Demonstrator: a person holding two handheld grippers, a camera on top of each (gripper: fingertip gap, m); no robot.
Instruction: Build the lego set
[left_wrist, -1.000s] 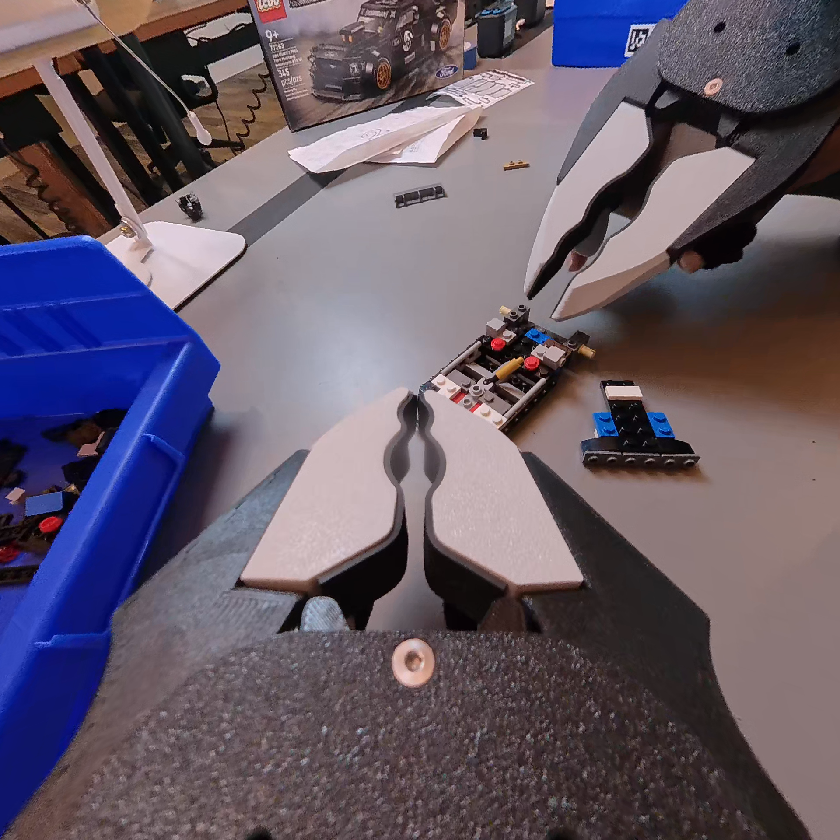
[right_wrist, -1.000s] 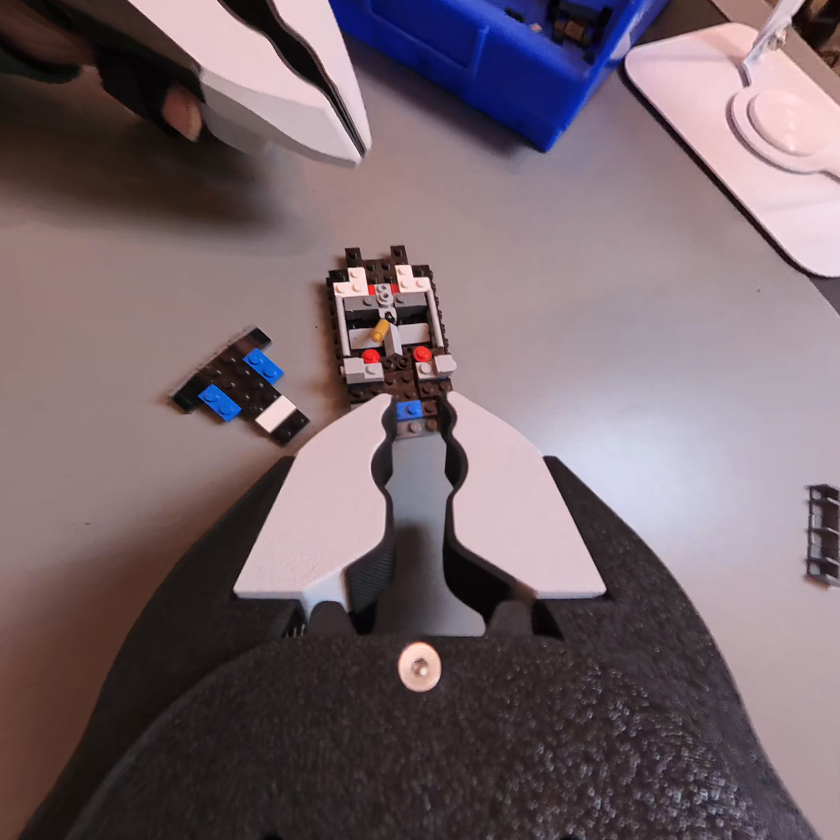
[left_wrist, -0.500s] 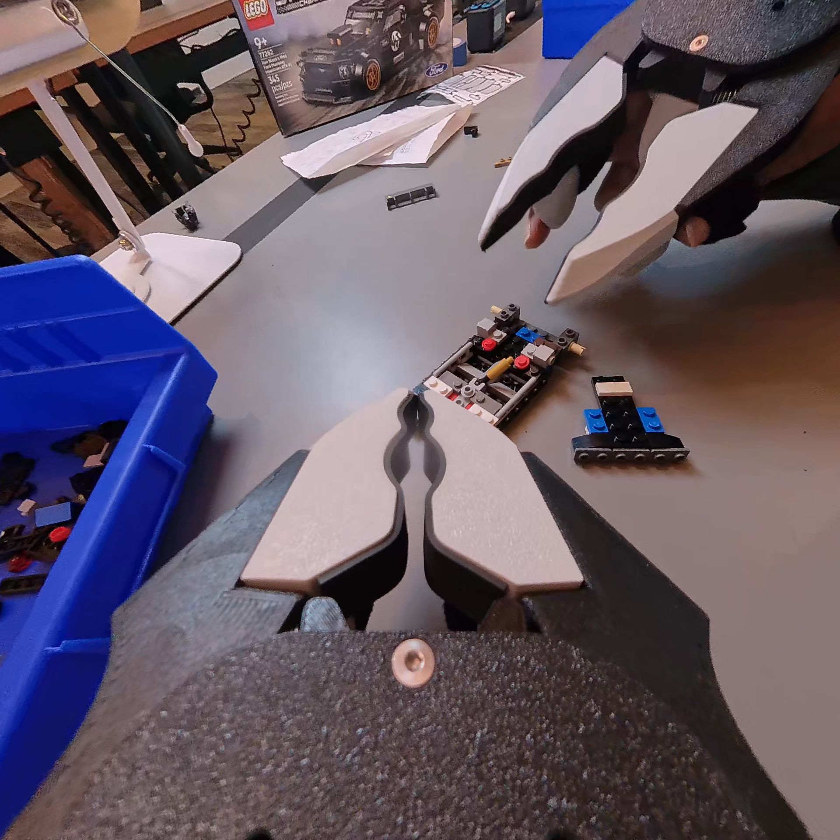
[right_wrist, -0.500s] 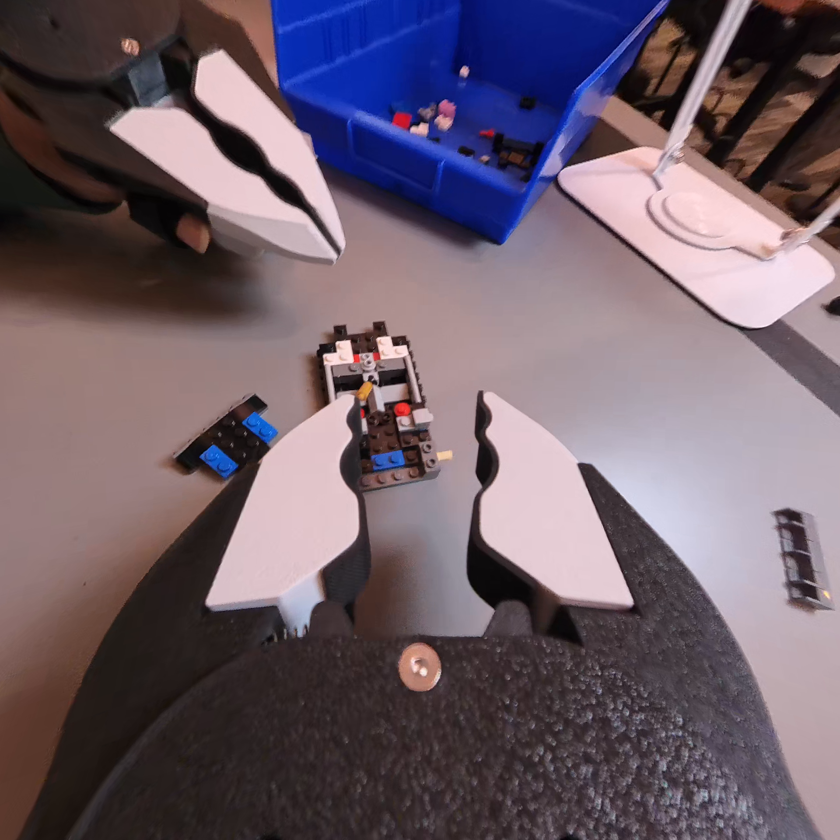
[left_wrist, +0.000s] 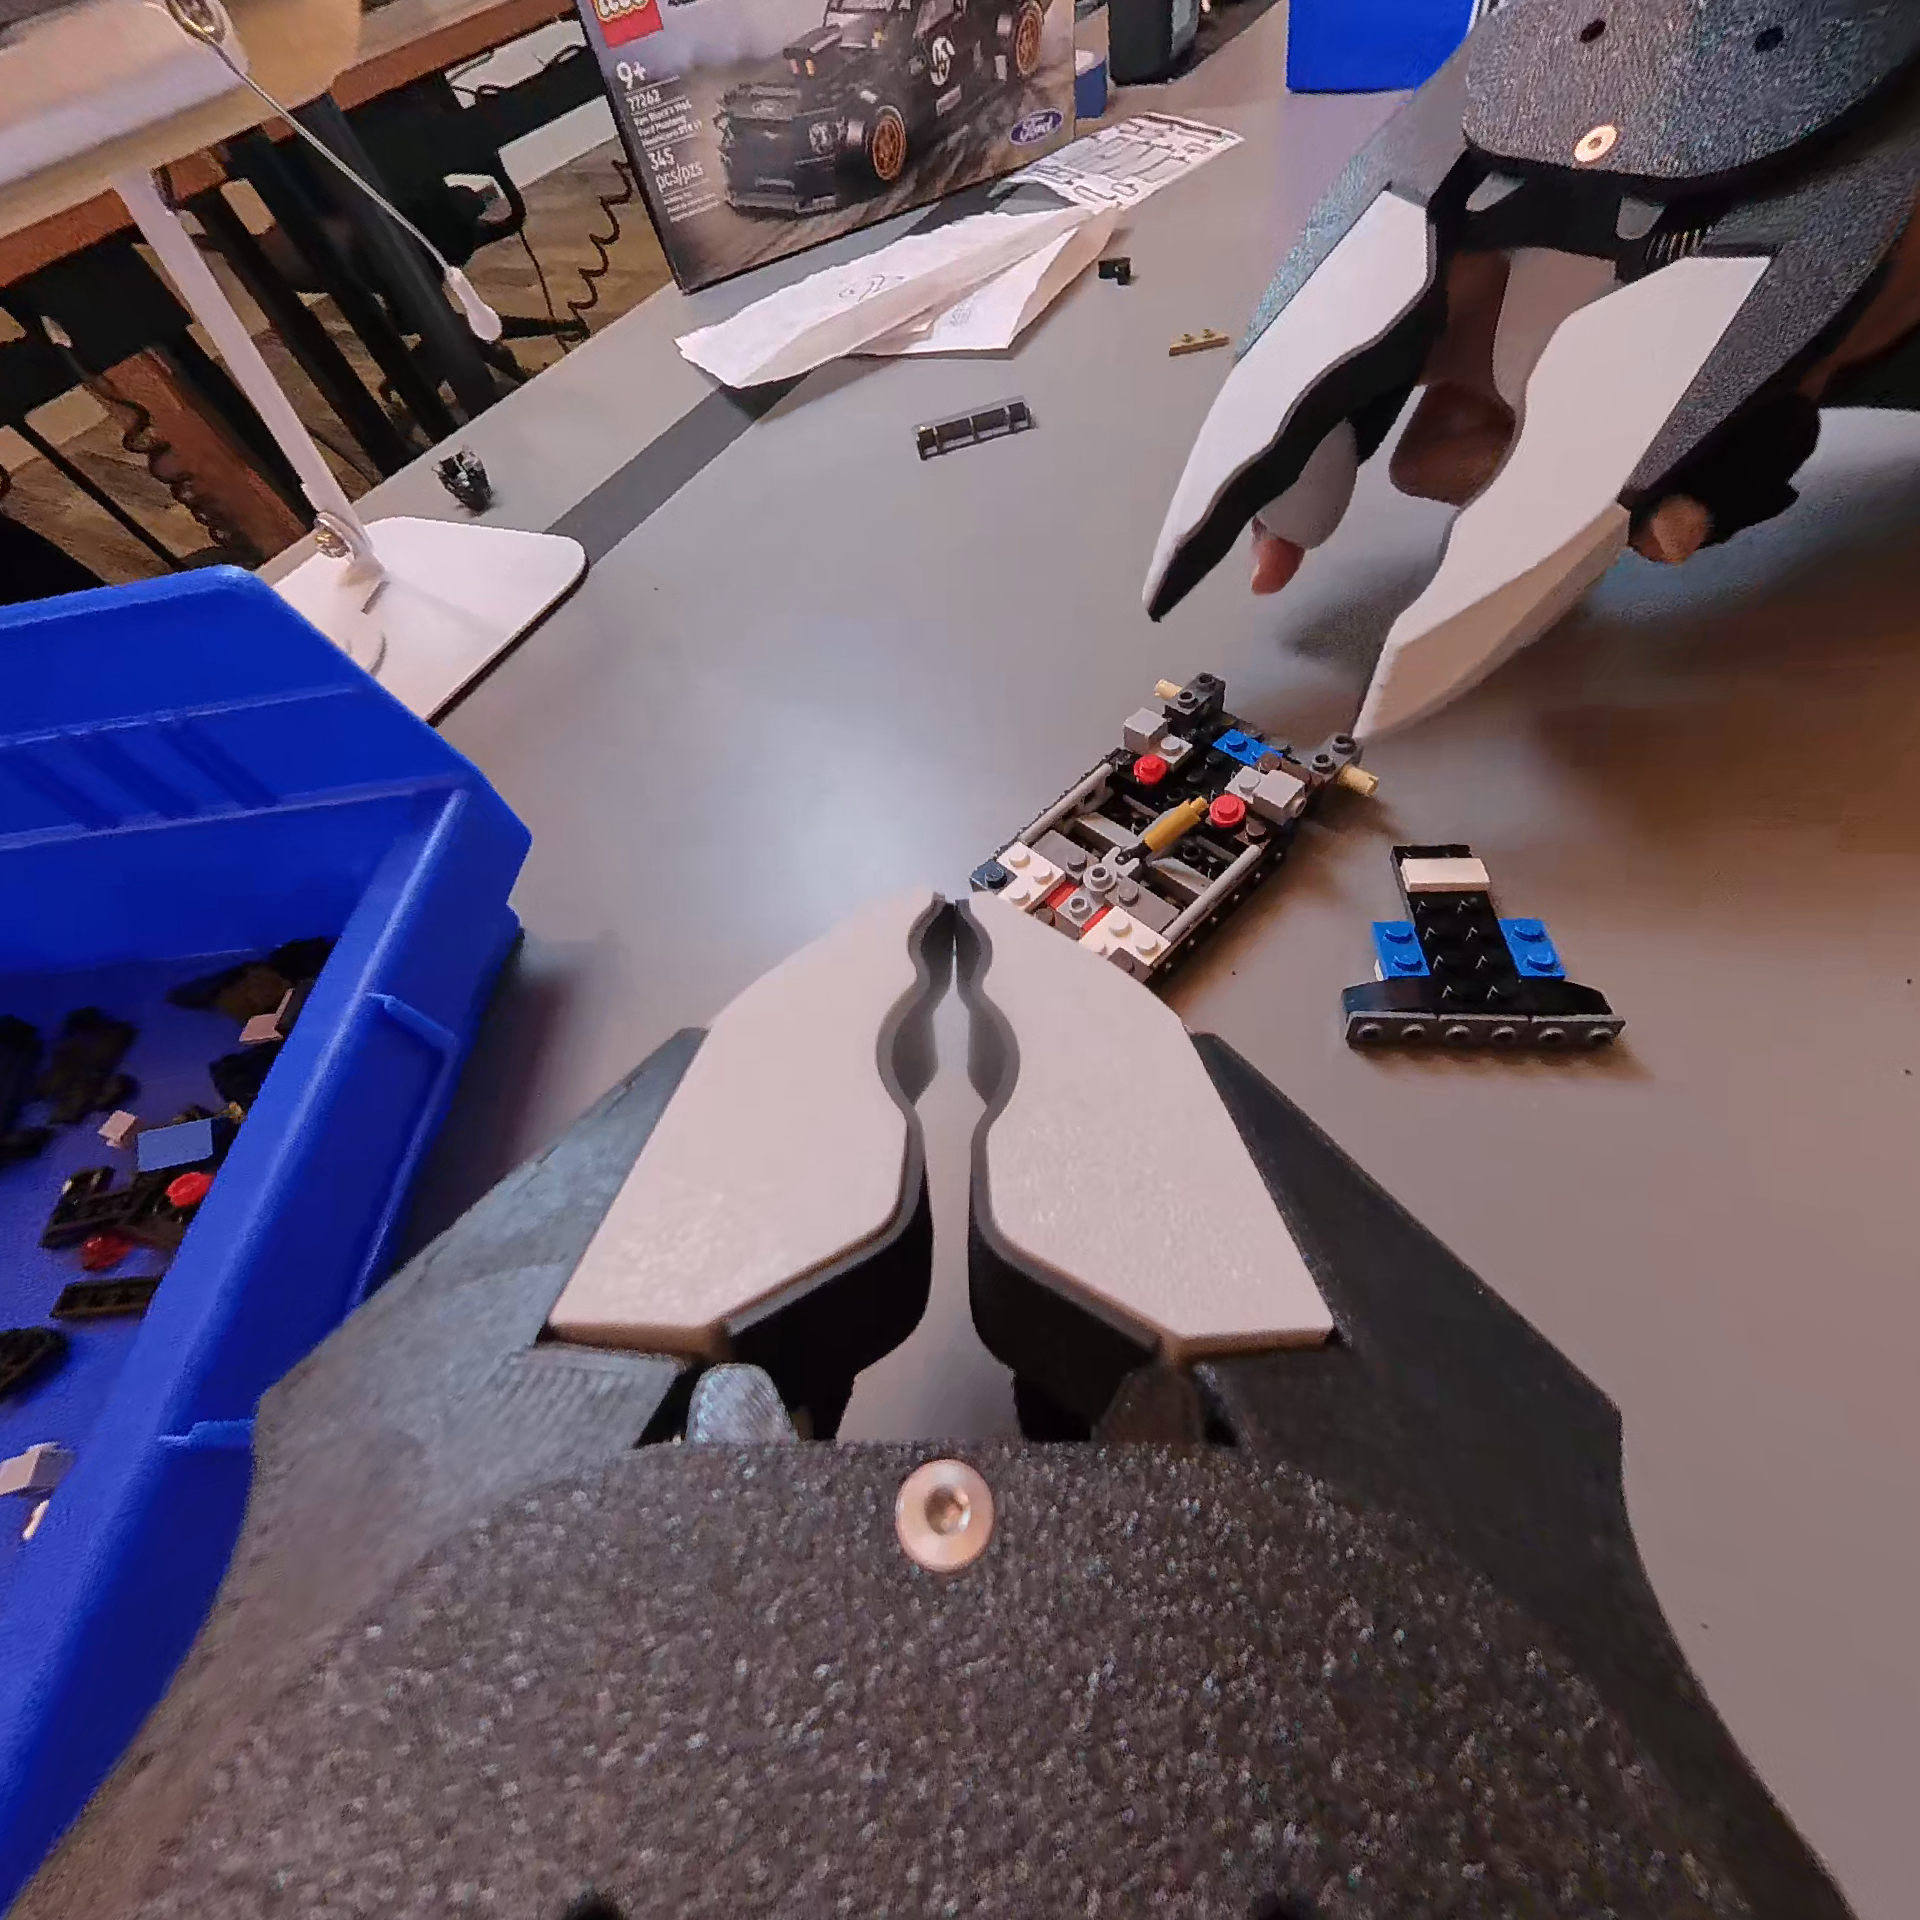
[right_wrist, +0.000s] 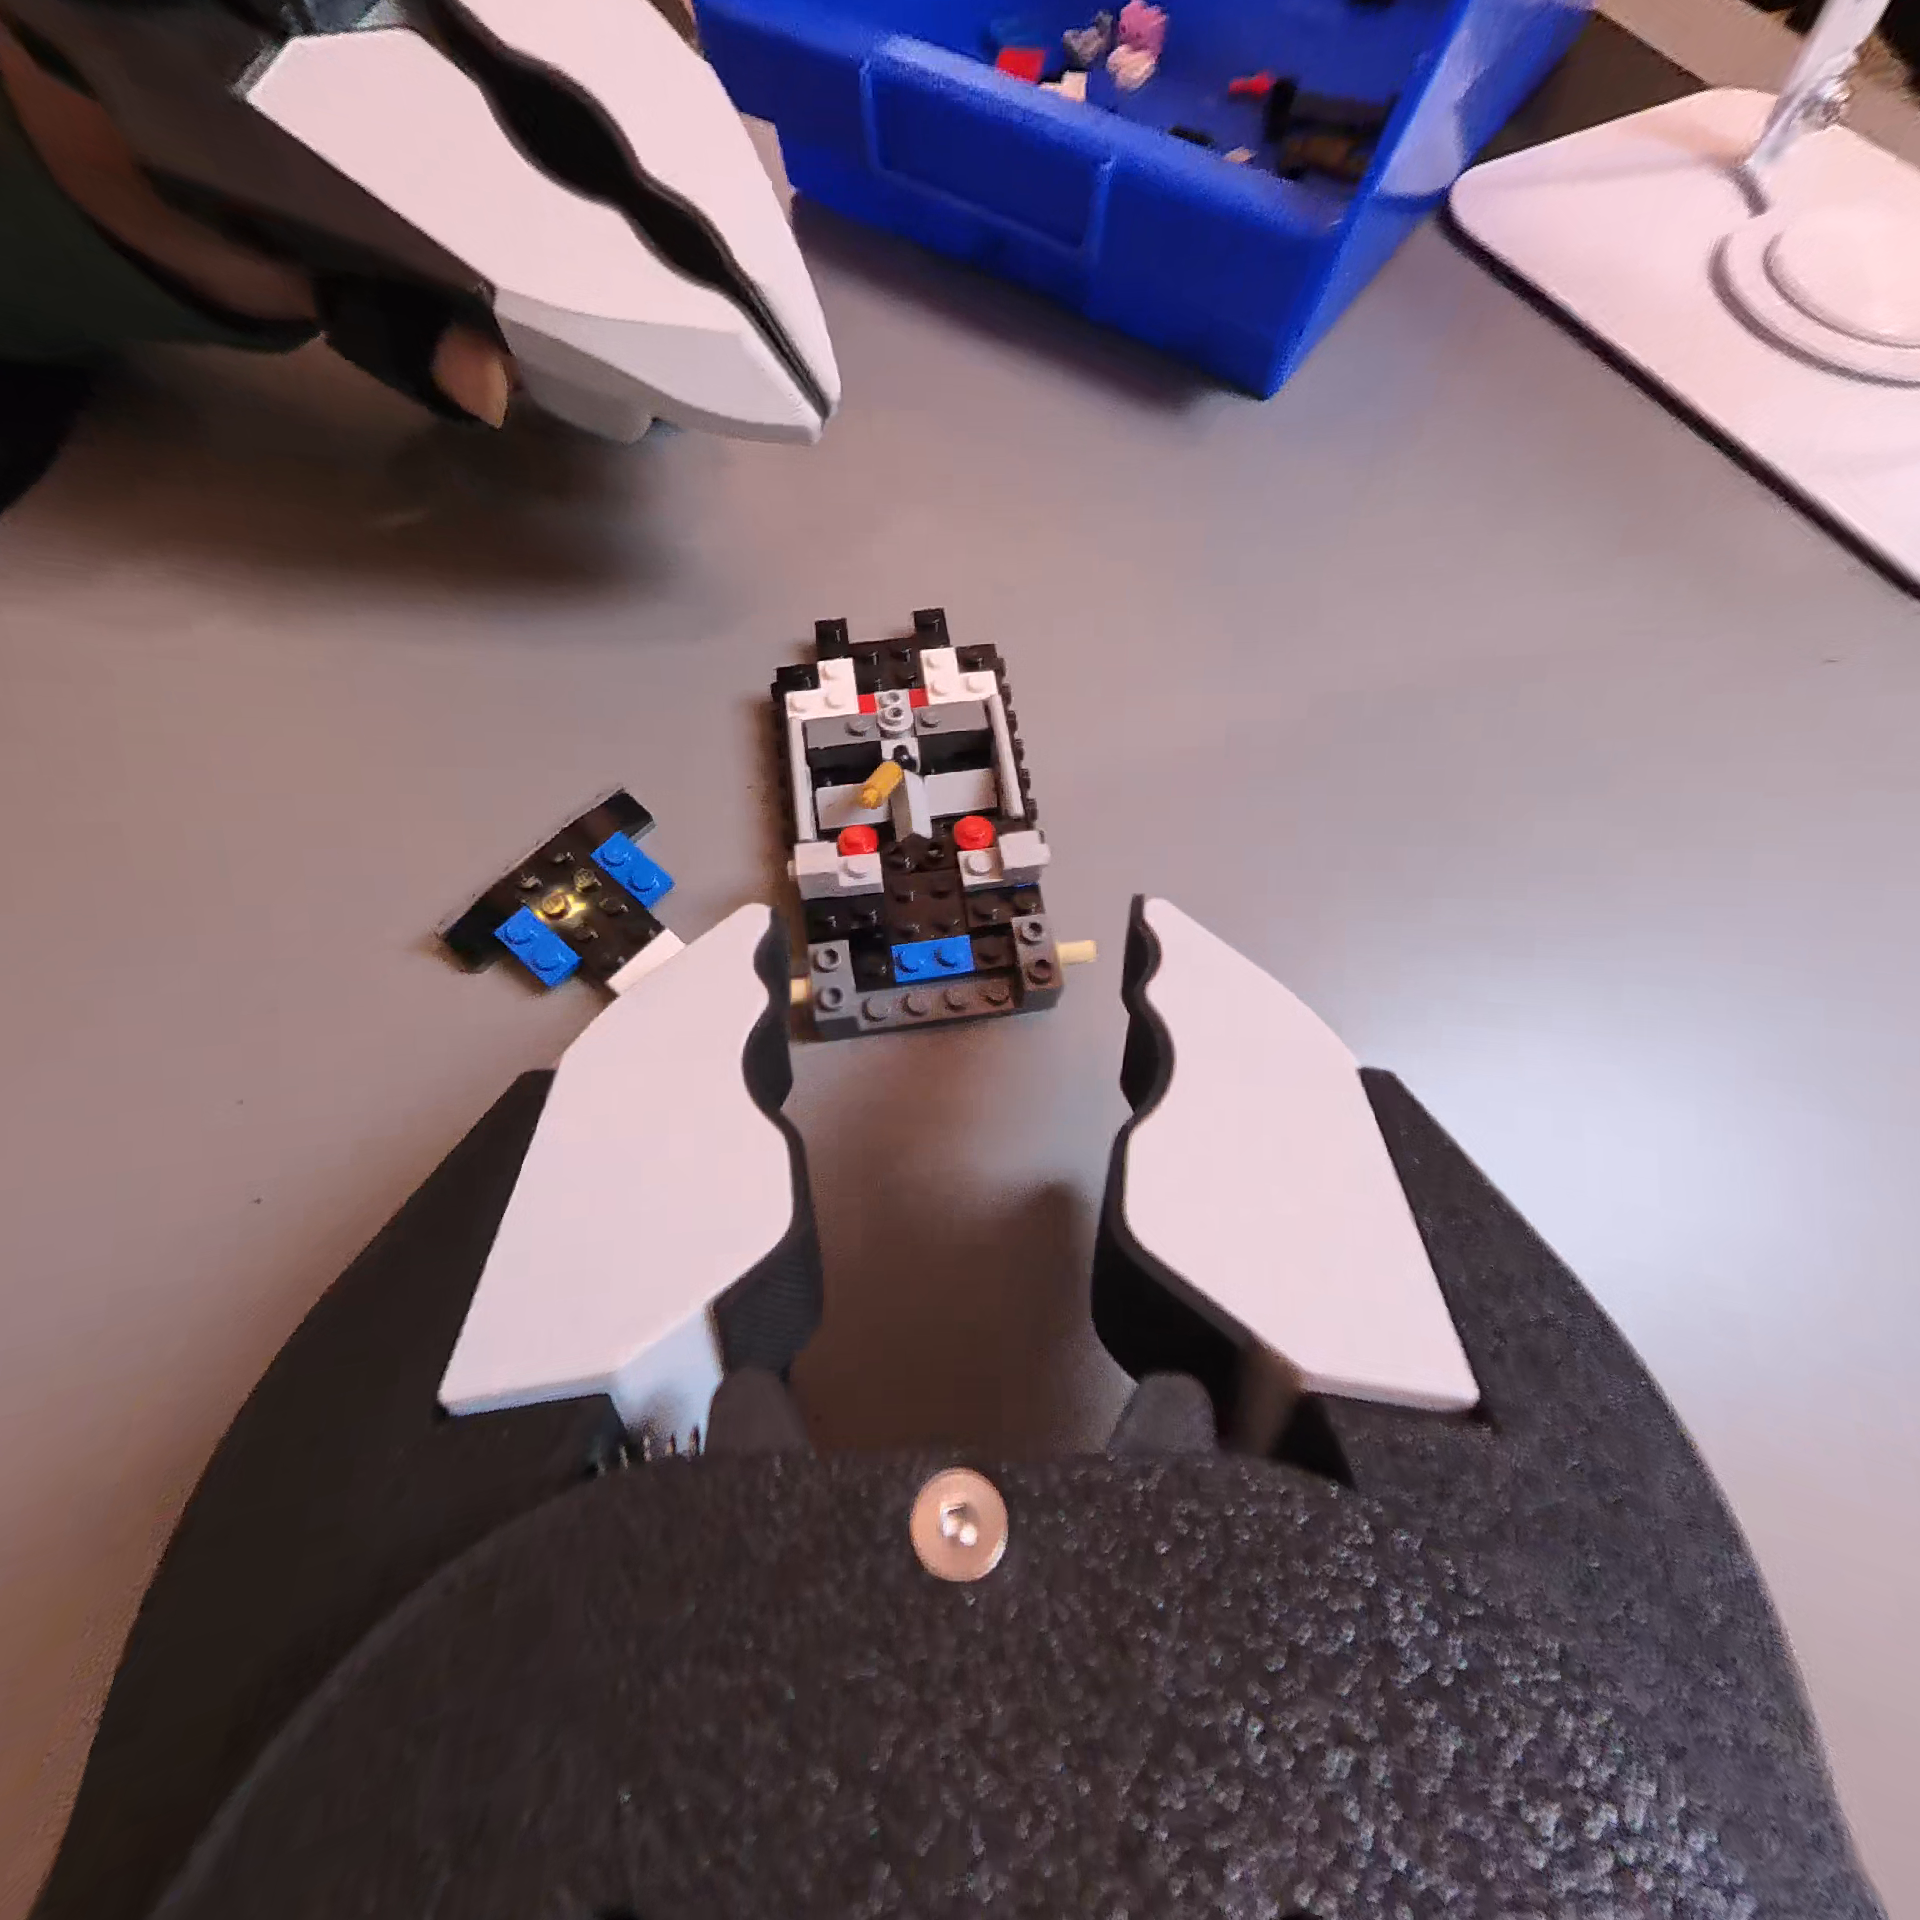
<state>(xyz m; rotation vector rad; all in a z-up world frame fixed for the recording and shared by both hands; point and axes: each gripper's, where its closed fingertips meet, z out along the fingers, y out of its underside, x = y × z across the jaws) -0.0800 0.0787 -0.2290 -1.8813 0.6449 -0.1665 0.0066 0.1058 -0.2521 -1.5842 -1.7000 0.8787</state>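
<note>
Where the grey table (right_wrist: 1455, 727) lies barest sits the chassis (right_wrist: 914, 831), a part-built brick car base, flat and studs up, held by nothing.

Right gripper (right_wrist: 945, 935): jaws wide, tips just short of the chassis's near end, one on either side of its line; no contact that can be made out. In the left wrist view one right fingertip (left_wrist: 1392, 696) hangs just beside the chassis's far corner.

Left gripper (left_wrist: 951, 914): jaws together, nothing between them, tips just beside the opposite end of the chassis (left_wrist: 1153, 831) (touching or hovering, cannot tell).

Plate piece (right_wrist: 561, 904): black with blue bricks, flat on the table beside the chassis, near the right gripper's left finger.

Bin (left_wrist: 239, 935): blue, loose bricks inside, at the left gripper's left.

Lamp base (left_wrist: 436, 592): white, beyond the bin.

Farther off: a boxed set (left_wrist: 831, 114) standing upright, paper sheets (left_wrist: 894, 301) before it, a small black grille part (left_wrist: 971, 426) on the table.
</note>
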